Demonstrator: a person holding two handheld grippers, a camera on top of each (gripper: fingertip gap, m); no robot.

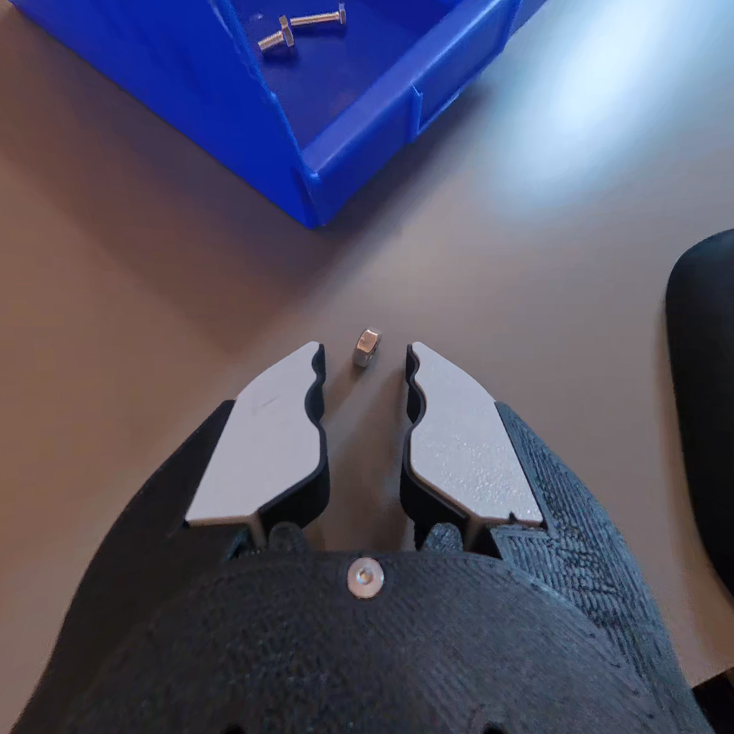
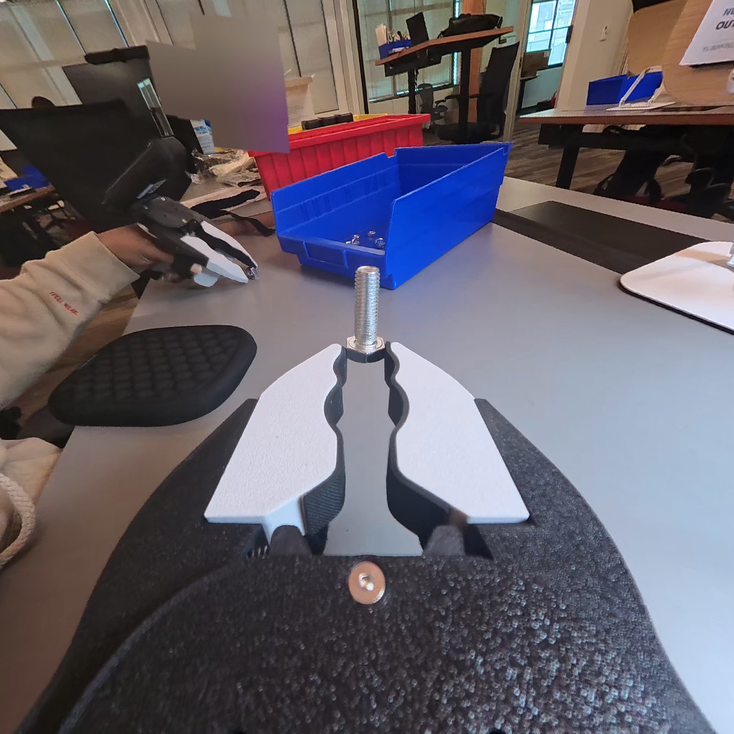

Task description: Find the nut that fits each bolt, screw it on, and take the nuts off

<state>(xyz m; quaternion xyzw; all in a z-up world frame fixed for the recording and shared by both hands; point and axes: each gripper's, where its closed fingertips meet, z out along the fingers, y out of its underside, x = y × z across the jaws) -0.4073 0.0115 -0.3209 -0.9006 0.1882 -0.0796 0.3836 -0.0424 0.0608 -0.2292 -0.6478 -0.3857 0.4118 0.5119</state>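
Right tongs grip a bolt upright by its head, thread bare. Left tongs are apart around a nut on the bench, ungripped. No nut is on this bolt; more bolts wait in the bin ahead.

Each gripper, left and right, has a black, rough-textured printed body, two pale grey fingers with wavy black inner pads, and one silver screw at the centre. The person's sleeve is cream with small red lettering.
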